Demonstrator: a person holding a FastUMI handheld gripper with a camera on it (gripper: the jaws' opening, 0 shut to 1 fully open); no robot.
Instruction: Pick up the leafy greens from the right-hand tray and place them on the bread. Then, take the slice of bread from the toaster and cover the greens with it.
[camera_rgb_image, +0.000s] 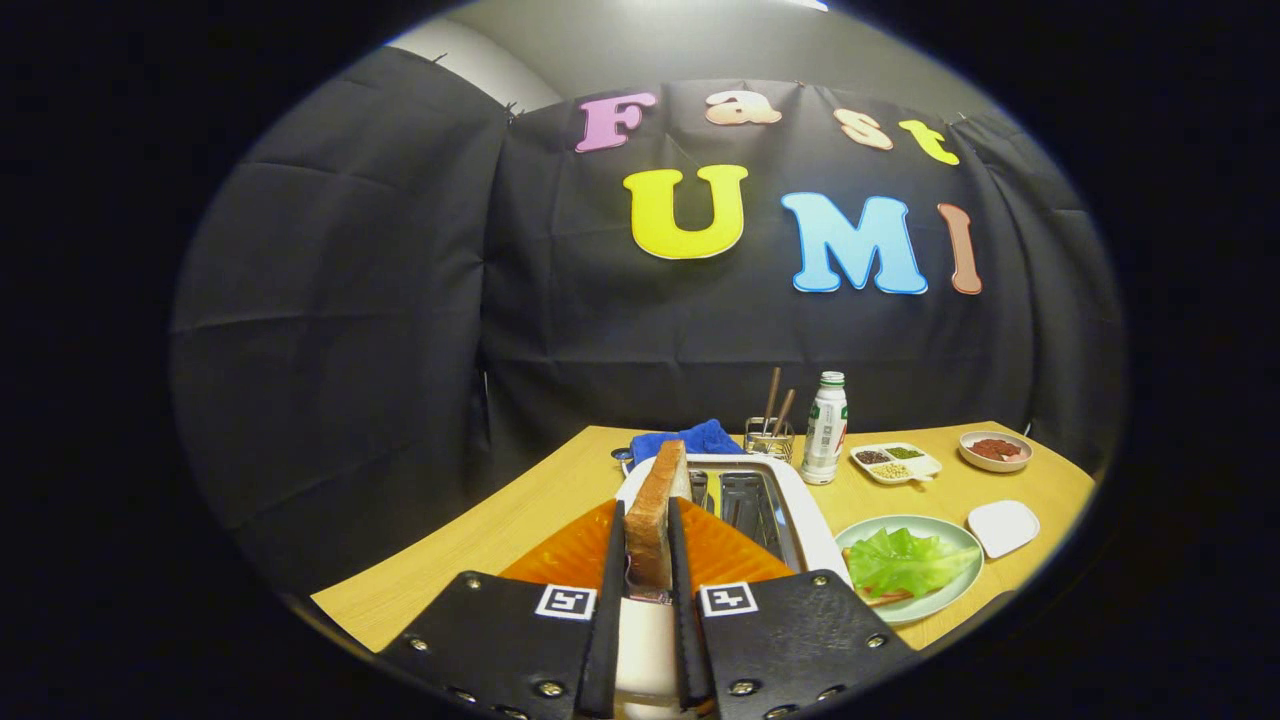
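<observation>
My gripper (646, 512) is shut on a slice of bread (660, 505), which stands upright on edge between the two fingers, lifted above the white toaster (800, 520). The toaster's open slots lie just right of the slice. To the right of the fingers sits a pale green plate (955, 590) with the leafy greens (905, 562) lying flat on it. Under the greens a bit of bread and red filling peeks out at the plate's near side.
An orange ribbed tray (565, 550) lies under the fingers on the wooden table (500, 530). Beyond the toaster are a blue cloth (690, 438), a utensil holder (770, 432), a white bottle (825, 428), a divided dish (895, 462), a bowl (994, 450) and a small white dish (1003, 527).
</observation>
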